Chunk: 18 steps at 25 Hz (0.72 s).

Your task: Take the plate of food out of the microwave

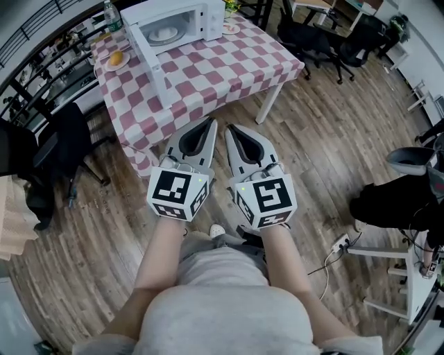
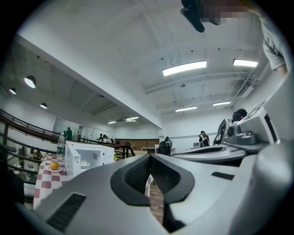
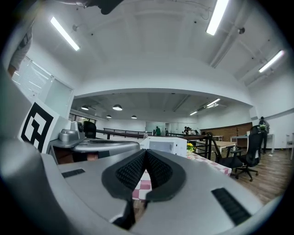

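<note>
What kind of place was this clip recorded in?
Probably a large open-plan office or lab hall. There are black office chairs on a wood floor, long strip lights on a high ceiling, and a table with a checked cloth that holds a microwave.

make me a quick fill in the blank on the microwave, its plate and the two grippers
1. The microwave stands on the checked table with its door ____.
2. The white plate lies ____ the microwave.
3. The left gripper and the right gripper, both short of the table, have their jaws ____ on nothing.

Missing words: open; inside; shut
</note>
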Available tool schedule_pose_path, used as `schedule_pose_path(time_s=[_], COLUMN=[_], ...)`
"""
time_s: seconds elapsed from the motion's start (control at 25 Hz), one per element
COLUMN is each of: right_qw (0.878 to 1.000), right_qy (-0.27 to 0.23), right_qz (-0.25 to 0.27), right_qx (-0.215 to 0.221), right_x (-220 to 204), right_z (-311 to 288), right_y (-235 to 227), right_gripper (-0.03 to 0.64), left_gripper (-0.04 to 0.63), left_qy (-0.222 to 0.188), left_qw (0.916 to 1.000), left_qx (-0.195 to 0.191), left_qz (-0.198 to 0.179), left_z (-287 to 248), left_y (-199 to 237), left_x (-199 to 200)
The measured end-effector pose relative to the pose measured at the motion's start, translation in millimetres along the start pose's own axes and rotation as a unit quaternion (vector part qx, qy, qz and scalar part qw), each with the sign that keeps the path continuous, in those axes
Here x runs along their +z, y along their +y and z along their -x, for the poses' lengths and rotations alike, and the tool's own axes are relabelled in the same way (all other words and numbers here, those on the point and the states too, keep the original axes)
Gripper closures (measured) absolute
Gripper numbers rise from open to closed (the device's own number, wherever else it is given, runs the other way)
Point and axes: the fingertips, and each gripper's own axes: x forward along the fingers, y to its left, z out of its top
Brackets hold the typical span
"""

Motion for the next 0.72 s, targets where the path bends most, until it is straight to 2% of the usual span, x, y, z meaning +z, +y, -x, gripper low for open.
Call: schedule_pose_path(time_s=[0.72], right_qw=[0.999], right_qy=[-0.006], right_qz=[-0.037], right_qx=[0.012], right_x=[-18.0], right_z=[-41.3], right_y=[-39.3], right_gripper=[0.594], left_gripper=[0.597], left_qy=[0.024], left_qw=[0.9994], left_qx=[0.02], left_qz=[-0.013], left_z=[-42.9], left_y=[24.4], left_x=[-19.6])
